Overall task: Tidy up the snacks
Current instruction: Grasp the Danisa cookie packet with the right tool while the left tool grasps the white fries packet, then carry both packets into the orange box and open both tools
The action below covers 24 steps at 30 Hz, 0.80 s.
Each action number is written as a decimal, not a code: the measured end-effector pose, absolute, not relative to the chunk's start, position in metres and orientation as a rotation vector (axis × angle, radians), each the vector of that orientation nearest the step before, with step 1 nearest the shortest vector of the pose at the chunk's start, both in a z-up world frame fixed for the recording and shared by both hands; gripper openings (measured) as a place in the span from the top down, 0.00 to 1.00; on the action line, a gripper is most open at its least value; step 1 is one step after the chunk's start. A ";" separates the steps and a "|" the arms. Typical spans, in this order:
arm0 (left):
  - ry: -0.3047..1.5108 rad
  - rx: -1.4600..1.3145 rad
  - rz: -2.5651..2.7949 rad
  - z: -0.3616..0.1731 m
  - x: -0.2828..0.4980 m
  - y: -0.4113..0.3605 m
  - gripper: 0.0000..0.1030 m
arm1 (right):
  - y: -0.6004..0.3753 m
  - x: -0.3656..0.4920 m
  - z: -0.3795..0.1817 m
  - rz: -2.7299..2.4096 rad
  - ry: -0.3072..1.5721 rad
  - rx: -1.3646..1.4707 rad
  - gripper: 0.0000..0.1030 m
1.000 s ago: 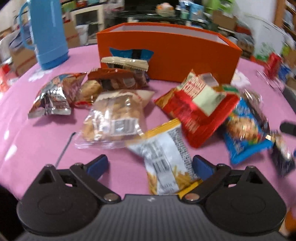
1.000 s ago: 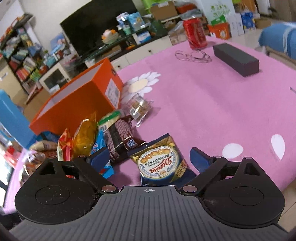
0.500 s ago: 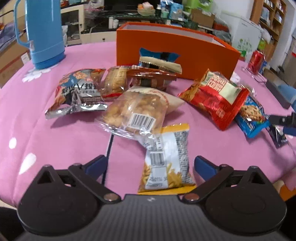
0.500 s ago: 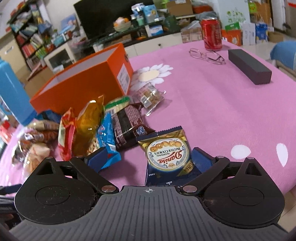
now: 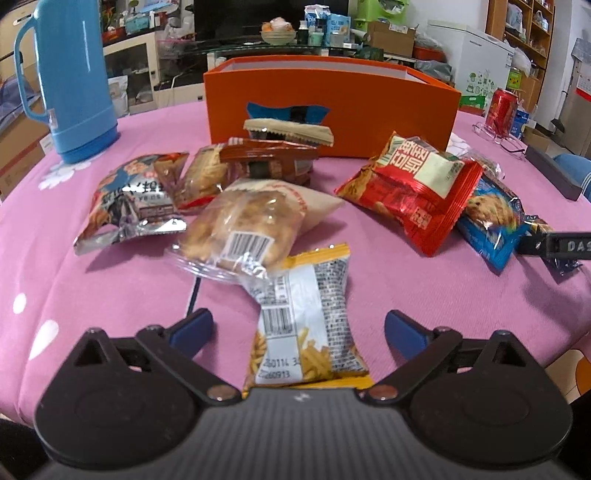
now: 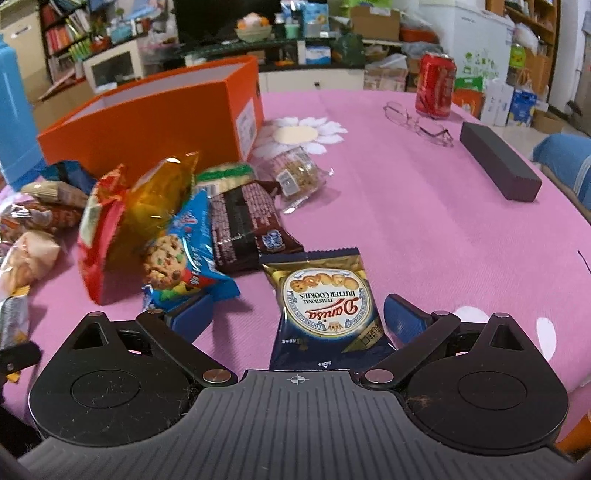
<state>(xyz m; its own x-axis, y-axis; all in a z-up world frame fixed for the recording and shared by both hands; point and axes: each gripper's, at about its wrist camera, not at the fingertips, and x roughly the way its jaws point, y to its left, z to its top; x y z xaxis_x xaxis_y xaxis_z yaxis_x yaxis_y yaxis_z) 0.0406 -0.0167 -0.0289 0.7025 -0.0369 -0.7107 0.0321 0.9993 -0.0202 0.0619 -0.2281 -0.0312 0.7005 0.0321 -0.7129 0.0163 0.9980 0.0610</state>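
Straddling: left gripper with blue fingers spread wide apart around a yellow-edged crinkle-foil fries packet, low centre of its frame, no pad touching it.
Right tool: right gripper, fingers likewise parted, flanking a glossy navy-and-gold Danisa butter cookies pouch at lower centre – nothing clamped.
Materials: clear film bag of golden puffs with a barcode sticker, mid-frame; shiny red foil packet right of centre; blue chocolate-chip cookie pack; dark brown wrapper; silver-edged printed bag at left; small clear-wrapped cereal bar.
Container: rigid orange cardboard box, rectangular, open-topped, pale inside, upper centre behind the snack pile.
Surface: pink woven tablecloth with white daisy and petal prints, covering the table.
Other objects: smooth blue plastic thermos jug upper left; red soda can, wire-frame glasses and a long matte dark box upper right.
Room: cluttered shelves, cartons and a dark television screen along the top edge.
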 end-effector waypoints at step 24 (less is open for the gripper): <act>0.758 0.063 -0.112 -0.023 0.029 -0.018 0.41 | -0.224 0.040 -0.027 0.025 0.817 0.000 0.30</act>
